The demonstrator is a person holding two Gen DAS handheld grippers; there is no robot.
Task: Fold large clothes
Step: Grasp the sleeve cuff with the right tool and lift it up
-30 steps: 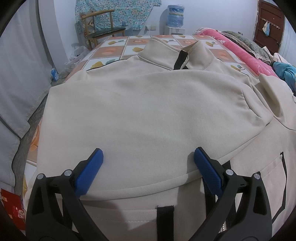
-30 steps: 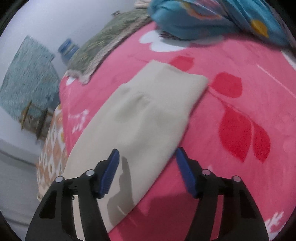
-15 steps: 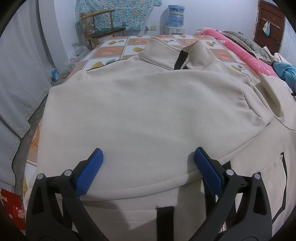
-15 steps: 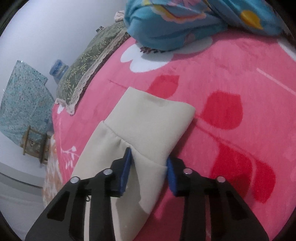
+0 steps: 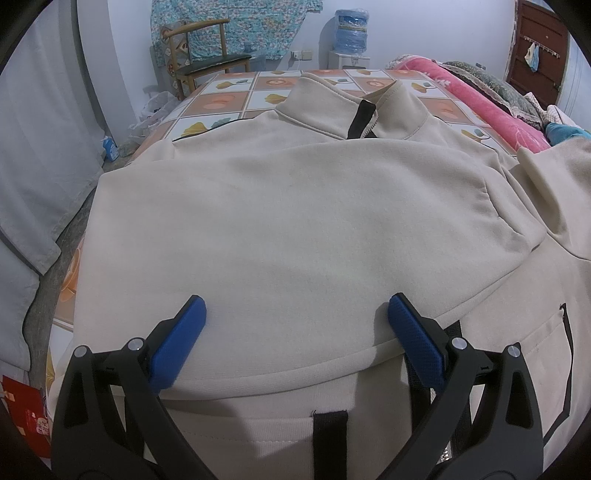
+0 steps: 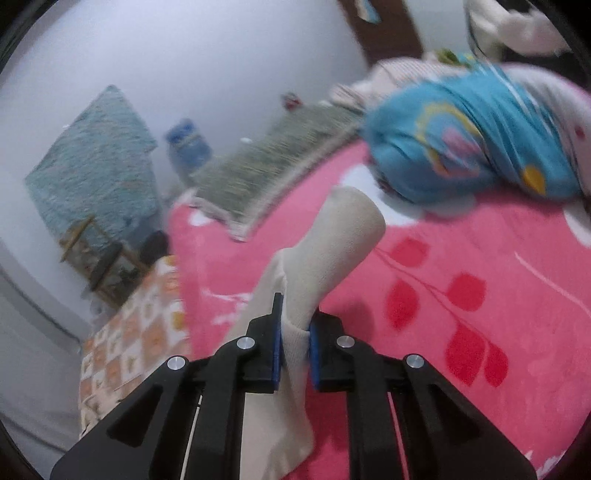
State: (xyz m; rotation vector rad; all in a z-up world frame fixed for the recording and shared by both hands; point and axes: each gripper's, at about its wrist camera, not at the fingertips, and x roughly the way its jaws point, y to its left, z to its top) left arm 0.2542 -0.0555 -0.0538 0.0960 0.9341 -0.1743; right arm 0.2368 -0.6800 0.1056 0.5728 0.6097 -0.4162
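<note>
Bed (image 5: 229, 98): beige jacket (image 5: 280, 229), pink blanket (image 6: 461, 266) spread on it.

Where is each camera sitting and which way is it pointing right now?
Left wrist: sits on the left tool, looking down and forward over the jacket toward its collar, the chair and the wall; its open blue pads frame the bottom.
Right wrist: sits on the right tool, looking along the sleeve across the pink blanket; its pads are shut on the sleeve, having just closed.
Shared: the beige jacket, pink blanket, chair, water bottle. No hand shows.
</note>
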